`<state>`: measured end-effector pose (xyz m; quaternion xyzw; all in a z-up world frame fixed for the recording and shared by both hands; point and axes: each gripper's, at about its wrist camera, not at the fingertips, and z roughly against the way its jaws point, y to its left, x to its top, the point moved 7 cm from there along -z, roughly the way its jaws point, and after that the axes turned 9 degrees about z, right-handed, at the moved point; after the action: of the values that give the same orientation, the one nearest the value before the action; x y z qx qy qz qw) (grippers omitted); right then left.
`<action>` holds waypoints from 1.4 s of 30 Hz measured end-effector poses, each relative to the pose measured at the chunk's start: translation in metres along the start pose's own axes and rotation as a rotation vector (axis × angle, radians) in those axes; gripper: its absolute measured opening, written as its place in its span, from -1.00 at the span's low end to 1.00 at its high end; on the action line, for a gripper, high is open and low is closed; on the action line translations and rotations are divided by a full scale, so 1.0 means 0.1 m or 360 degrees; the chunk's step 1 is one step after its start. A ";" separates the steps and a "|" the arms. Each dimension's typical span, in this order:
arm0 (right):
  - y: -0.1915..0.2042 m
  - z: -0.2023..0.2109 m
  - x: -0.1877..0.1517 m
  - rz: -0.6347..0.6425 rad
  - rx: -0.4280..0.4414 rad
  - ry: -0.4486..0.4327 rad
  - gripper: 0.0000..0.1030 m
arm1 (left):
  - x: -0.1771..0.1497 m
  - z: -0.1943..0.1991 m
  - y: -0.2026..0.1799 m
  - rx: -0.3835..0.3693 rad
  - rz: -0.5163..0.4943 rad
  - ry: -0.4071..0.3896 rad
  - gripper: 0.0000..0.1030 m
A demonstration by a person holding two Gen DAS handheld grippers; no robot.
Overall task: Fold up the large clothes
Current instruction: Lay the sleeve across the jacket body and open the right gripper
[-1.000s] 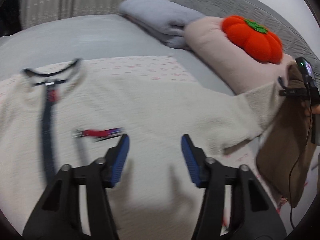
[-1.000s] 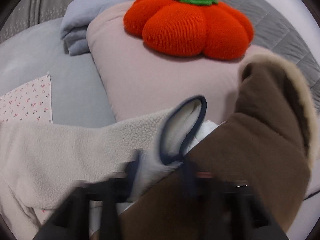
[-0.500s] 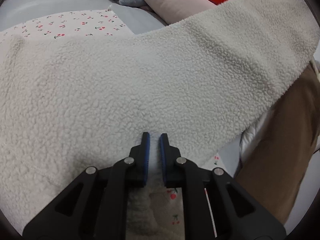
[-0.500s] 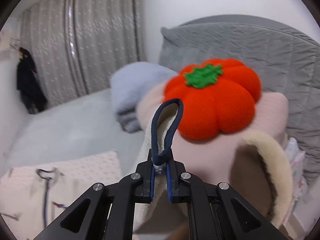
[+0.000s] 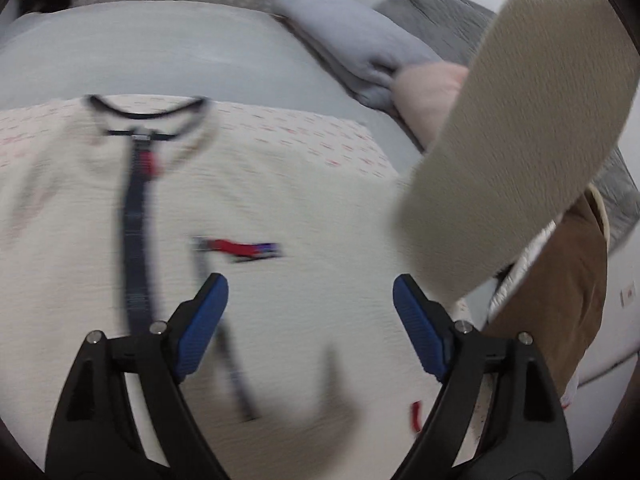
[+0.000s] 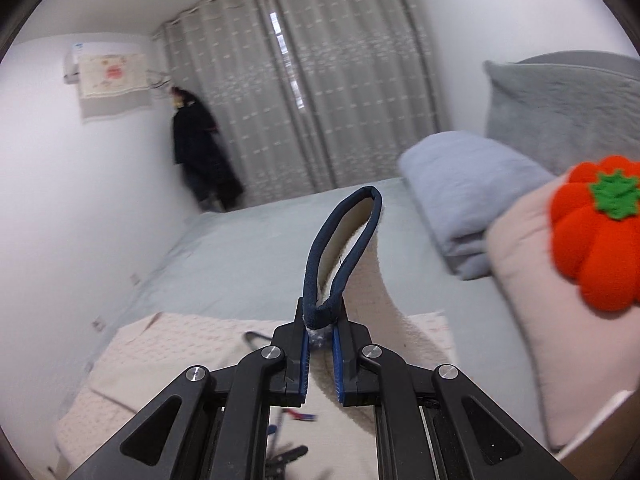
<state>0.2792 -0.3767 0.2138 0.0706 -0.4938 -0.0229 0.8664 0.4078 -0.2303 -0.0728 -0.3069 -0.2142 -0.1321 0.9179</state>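
A cream fleece jacket point(image 5: 280, 208) with a navy zip and navy collar lies spread flat on the bed, over a cherry-print sheet point(image 5: 304, 132). My left gripper point(image 5: 310, 308) is open and empty just above the jacket's chest. One sleeve point(image 5: 520, 120) is lifted up at the right. My right gripper point(image 6: 320, 340) is shut on that sleeve's navy-trimmed cuff point(image 6: 344, 248) and holds it high above the bed.
A folded grey-blue blanket point(image 6: 468, 196), a pink pillow point(image 6: 532, 304) and an orange pumpkin cushion point(image 6: 596, 232) lie at the head of the bed. A brown garment point(image 5: 560, 308) hangs at the right edge. Curtains point(image 6: 320, 92) and a dark coat stand behind.
My left gripper has opened, let go of the fleece and pulled back above the chest. My right gripper has carried the cuff up and leftward over the bed.
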 end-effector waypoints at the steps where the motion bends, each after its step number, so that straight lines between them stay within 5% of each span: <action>1: 0.17 -0.10 -0.01 0.0007 0.0052 0.0014 -0.82 | 0.00 0.12 0.15 0.0019 0.0026 -0.0026 0.64; 9: 1.36 -1.05 -0.37 0.0041 0.0372 0.0235 -0.81 | 0.06 0.88 1.31 0.0099 0.0240 -0.0174 0.64; 13: 1.85 -1.49 -0.69 0.0035 0.0504 0.0385 -0.79 | 0.05 0.94 1.63 0.0100 0.0319 -0.0209 0.65; 16: 2.19 -1.73 -0.98 0.0071 0.0622 0.0557 -0.59 | 0.00 0.96 1.86 0.0046 0.0379 -0.0195 0.64; 18: 2.32 -1.78 -1.13 0.0093 0.0702 0.0650 -0.01 | -0.04 0.94 1.99 -0.0024 0.0425 -0.0180 0.64; 20: 2.33 -1.72 -1.19 0.0138 0.0693 0.0624 0.25 | -0.05 0.92 2.04 -0.0077 0.0483 -0.0177 0.64; 24: 2.02 -1.57 -1.31 0.0166 0.0581 0.0605 0.25 | -0.02 0.85 2.04 -0.0180 0.0555 -0.0170 0.64; 28: 1.53 -1.44 -1.46 0.0143 0.0393 0.0619 0.29 | -0.11 0.60 2.05 0.0118 0.0494 -0.0032 0.56; 29: 1.38 -1.38 -1.54 0.0131 0.0342 0.0635 0.29 | -0.15 0.54 2.06 0.0177 0.0468 -0.0007 0.36; 32: 0.87 -1.16 -1.80 0.0029 0.0272 0.0590 0.39 | -0.20 0.38 2.02 0.0393 0.0321 -0.0011 -0.71; 34: 0.47 -1.05 -1.97 -0.0069 0.0226 0.0556 0.41 | -0.12 0.42 1.86 0.0501 0.0168 -0.0089 -0.77; 36: 0.08 -1.01 -2.13 -0.0176 0.0133 0.0574 0.41 | 0.04 0.60 1.67 0.0481 0.0093 -0.0222 -0.79; 39: -0.42 -1.01 -2.33 -0.0319 -0.0003 0.0592 0.41 | 0.36 0.92 1.56 0.0482 0.0113 -0.0457 -0.79; 42: -0.75 -1.14 -2.50 -0.0464 -0.0013 0.0597 0.41 | 0.53 0.93 1.76 0.0610 0.0166 -0.0496 -0.79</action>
<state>0.2513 -0.4116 -0.0678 0.1408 -0.3086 -0.1363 0.9308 0.4907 -0.0418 -0.0705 -0.1546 -0.3580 0.0074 0.9208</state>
